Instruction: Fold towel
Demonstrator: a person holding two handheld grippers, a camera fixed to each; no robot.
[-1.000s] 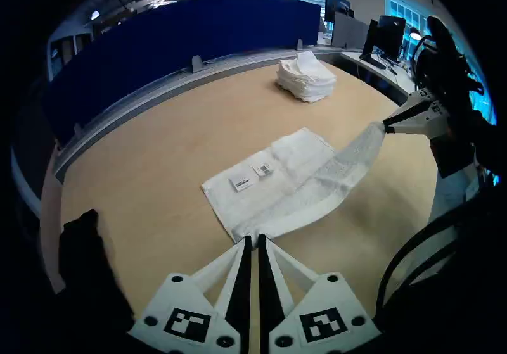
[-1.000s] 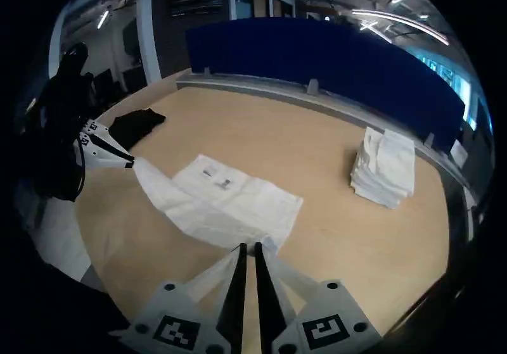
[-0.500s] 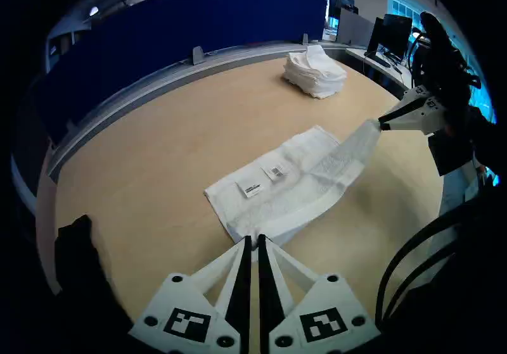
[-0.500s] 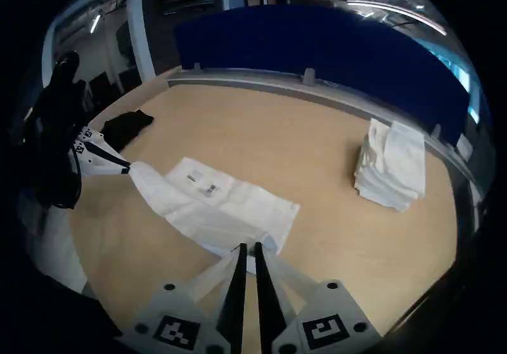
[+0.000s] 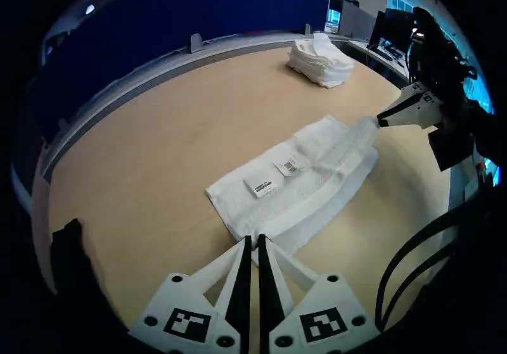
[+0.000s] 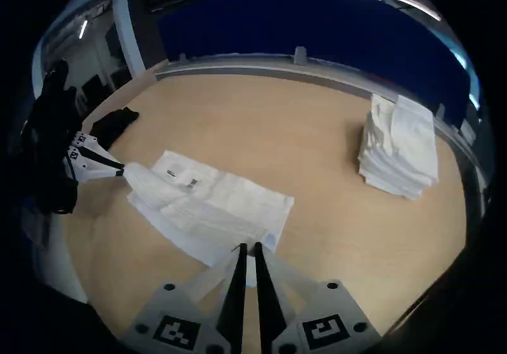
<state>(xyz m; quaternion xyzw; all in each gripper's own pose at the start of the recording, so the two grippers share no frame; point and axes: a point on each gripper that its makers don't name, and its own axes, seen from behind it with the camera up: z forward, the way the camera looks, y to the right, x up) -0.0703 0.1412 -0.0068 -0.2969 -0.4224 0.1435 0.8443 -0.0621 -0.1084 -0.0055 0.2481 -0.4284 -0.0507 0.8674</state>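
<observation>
White towel [image 5: 298,183], part-folded; left gripper [image 5: 251,243] and right gripper [image 6: 247,249] each pinch a corner, the held cloth barely visible.

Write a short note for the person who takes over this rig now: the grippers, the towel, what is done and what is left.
Left gripper: shut on one near corner of the towel.
Right gripper: shut on the other near corner.
Towel lies on the table, its near edge lifted and drawn partly over the rest. Stack of folded towels stands apart.
Done: first fold begun.
Left: bring the held edge to the far edge, release, probably fold again.
</observation>
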